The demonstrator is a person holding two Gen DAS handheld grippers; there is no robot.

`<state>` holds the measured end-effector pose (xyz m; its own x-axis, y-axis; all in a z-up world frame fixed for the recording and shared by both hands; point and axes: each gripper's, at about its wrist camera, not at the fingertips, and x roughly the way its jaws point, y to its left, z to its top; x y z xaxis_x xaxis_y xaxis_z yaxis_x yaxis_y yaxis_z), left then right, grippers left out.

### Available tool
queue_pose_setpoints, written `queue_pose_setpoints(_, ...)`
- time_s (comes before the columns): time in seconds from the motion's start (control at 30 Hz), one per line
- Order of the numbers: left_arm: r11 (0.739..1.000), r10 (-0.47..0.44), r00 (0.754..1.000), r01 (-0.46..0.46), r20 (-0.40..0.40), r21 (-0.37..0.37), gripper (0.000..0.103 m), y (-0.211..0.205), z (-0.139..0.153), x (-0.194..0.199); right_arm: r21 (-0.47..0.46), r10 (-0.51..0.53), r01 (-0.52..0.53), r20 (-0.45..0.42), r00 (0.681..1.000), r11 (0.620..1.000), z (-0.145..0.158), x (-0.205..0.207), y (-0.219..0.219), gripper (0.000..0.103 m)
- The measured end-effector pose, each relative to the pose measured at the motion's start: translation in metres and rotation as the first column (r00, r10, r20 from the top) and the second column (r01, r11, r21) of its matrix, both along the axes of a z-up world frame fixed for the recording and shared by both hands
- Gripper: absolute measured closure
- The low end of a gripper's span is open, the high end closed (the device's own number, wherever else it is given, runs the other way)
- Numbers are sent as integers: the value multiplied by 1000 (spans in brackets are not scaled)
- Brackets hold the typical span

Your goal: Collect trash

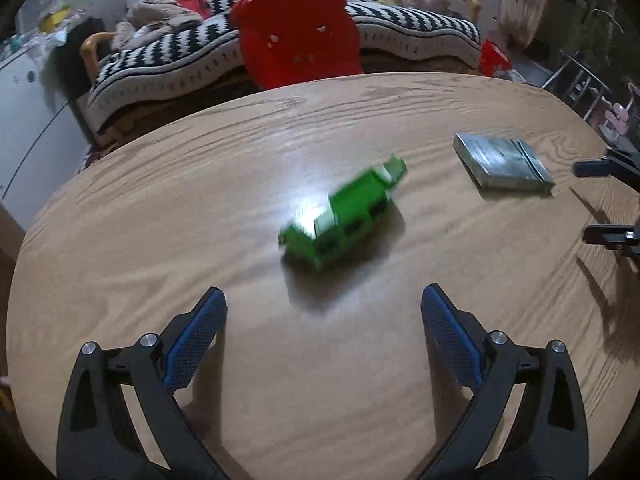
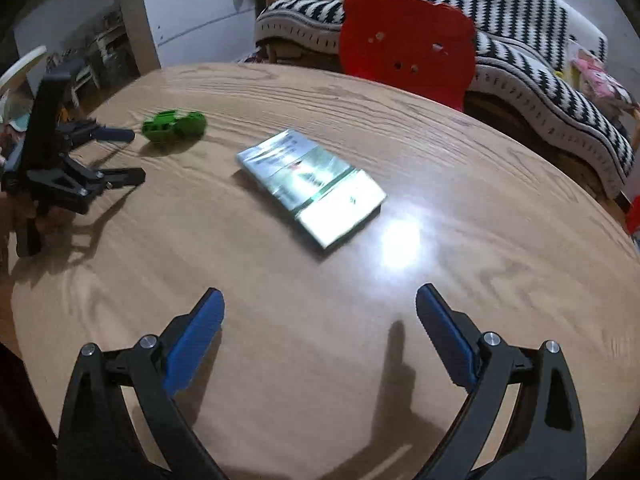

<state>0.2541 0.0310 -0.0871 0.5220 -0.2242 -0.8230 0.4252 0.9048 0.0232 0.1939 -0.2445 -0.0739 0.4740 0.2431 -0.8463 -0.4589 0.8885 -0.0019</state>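
Two pieces of trash lie on the wooden desk (image 1: 160, 208), well apart. Left gripper (image 1: 322, 312): fingers spread wide, nothing between them, angled down at the crumpled green carton (image 1: 344, 216), which lies on its side just ahead near the desk's middle. Right of the carton, a flat silvery packet (image 1: 502, 166) lies nearer the desk's right edge. Right gripper (image 2: 320, 312): fingers released, empty, packet directly ahead of them. Red chair (image 1: 298, 36) stands behind the desk; striped blanket (image 1: 400, 26) beyond. No bin visible in either view.

Step in hand, by judgement: approach, each gripper lined up on its own item. Next move likely calls for lowering until the fingers straddle carton and packet, then closing. The flat packet may need an edge-on grip.
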Motion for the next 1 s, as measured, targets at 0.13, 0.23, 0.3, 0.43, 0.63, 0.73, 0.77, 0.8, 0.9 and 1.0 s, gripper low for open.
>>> queue_pose_setpoints(0.13, 998, -62, 998, 62, 15, -4, 6, -11, -2, 18, -28, 71, -71, -12, 997, 997, -7, 31, 10, 10)
queue_pose_setpoints(0.23, 994, -113, 993, 114, 15, -3, 6, -19, -2, 24, -4, 110, -110, -41, 993, 994, -9, 54, 20, 9)
queue_pose_setpoints(0.3, 987, -159, 987, 159, 25, 8, 6, -28, -2, 26, -4, 135, -136, -43, 990, 991, -9, 60, 27, 9)
queue_pose_setpoints(0.43, 985, -169, 985, 169, 38, 22, 8, -35, -3, 30, 15, 124, -123, -23, 992, 992, -4, 59, 33, 27)
queue_pose_setpoints(0.63, 996, -90, 995, 90, 50, -1, 68, -35, 4, 10, 23, 10, -10, -24, 1000, 1000, -1, 26, 36, 40)
queue_pose_setpoints(0.73, 1000, -26, 999, 25, 30, 3, 71, -42, 6, -6, 44, -73, 73, -17, 997, 996, 7, -5, 25, 41)
queue_pose_setpoints(0.77, 1000, -4, 1000, 4, 29, 5, 71, -46, 9, -18, 53, -90, 91, -15, 996, 994, 10, -14, 21, 41)
queue_pose_setpoints(0.8, 1000, 9, 999, -10, 31, 5, 71, -49, 12, -25, 67, -114, 114, -9, 993, 991, 16, -26, 14, 41)
queue_pose_setpoints(0.9, 999, 53, 998, -53, 32, -2, 71, -65, 27, -63, 103, -152, 151, 7, 988, 983, 40, -72, -10, 41)
queue_pose_setpoints(1.0, 997, 76, 997, -76, 13, 15, 73, -85, 41, -106, 94, -182, 177, 39, 983, 980, 62, -125, -37, 41)
